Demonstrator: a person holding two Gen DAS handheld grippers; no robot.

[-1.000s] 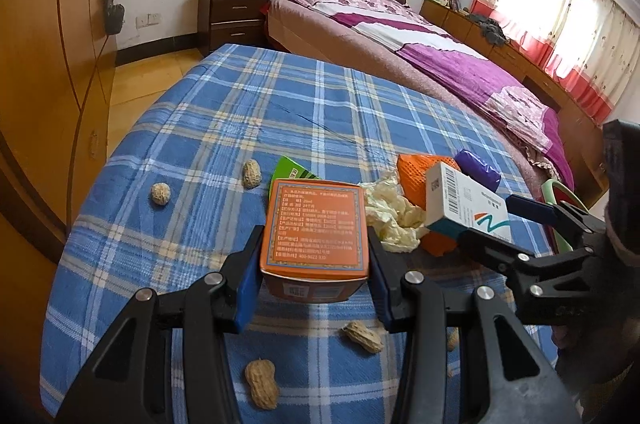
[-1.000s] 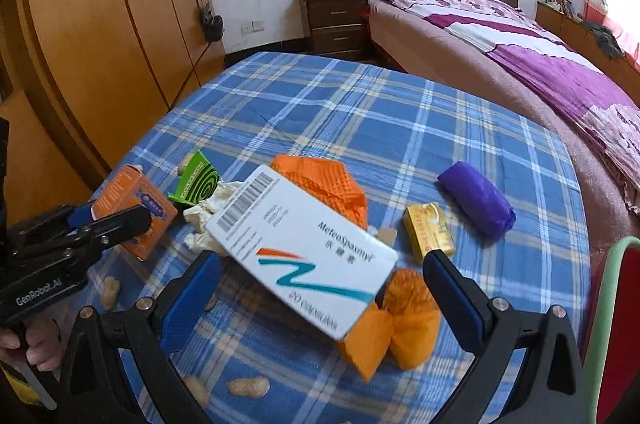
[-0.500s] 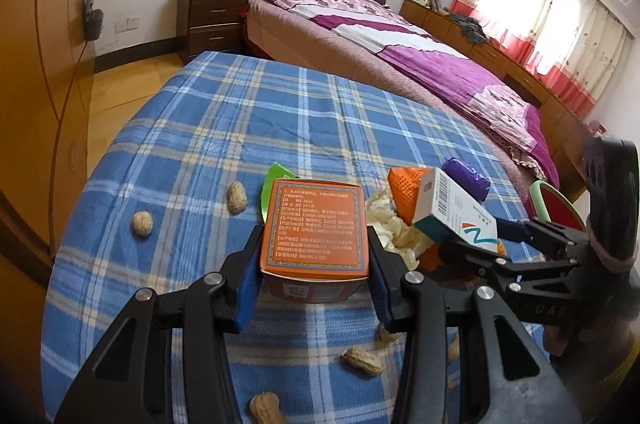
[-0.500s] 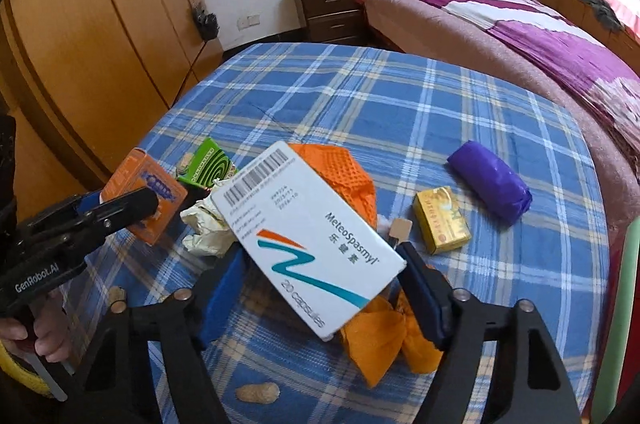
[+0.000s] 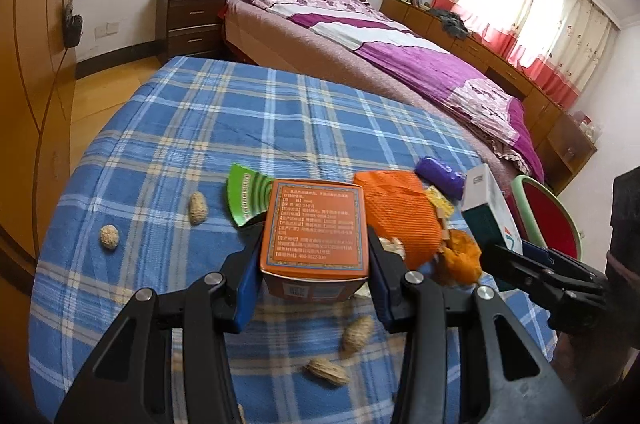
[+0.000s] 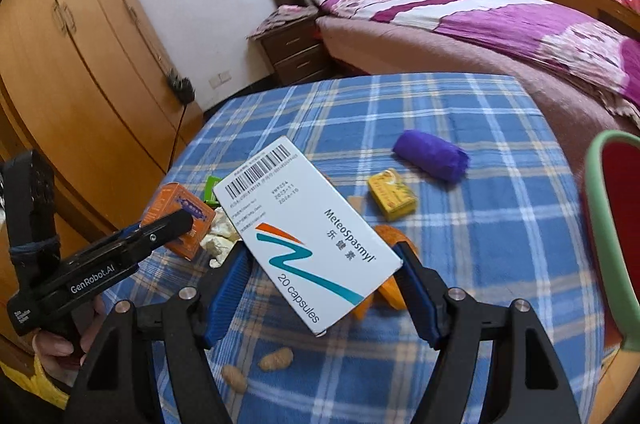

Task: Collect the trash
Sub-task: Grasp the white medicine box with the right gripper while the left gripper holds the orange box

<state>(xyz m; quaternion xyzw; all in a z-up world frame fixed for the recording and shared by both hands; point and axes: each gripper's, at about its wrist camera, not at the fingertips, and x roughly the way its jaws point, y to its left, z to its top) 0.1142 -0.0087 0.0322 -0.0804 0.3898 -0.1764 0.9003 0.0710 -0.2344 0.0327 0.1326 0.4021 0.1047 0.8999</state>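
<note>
Clamping a white box [image 6: 306,230] printed "MeteoSpasmyl" and "20 capsules", the right gripper [image 6: 320,288] grips it; the "GenRobot.AI"-marked left gripper [image 5: 314,274] squeezes an orange box [image 5: 314,224].

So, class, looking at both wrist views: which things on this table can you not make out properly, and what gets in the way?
- Crumpled pale paper: right wrist view, mostly behind the white capsule box.
- Orange netting: right wrist view, largely covered by that box; blurred in the left wrist view.
- Green packet: left wrist view, partly hidden by the orange box.
- Red chair: right wrist view, cut off at the edge.
</note>
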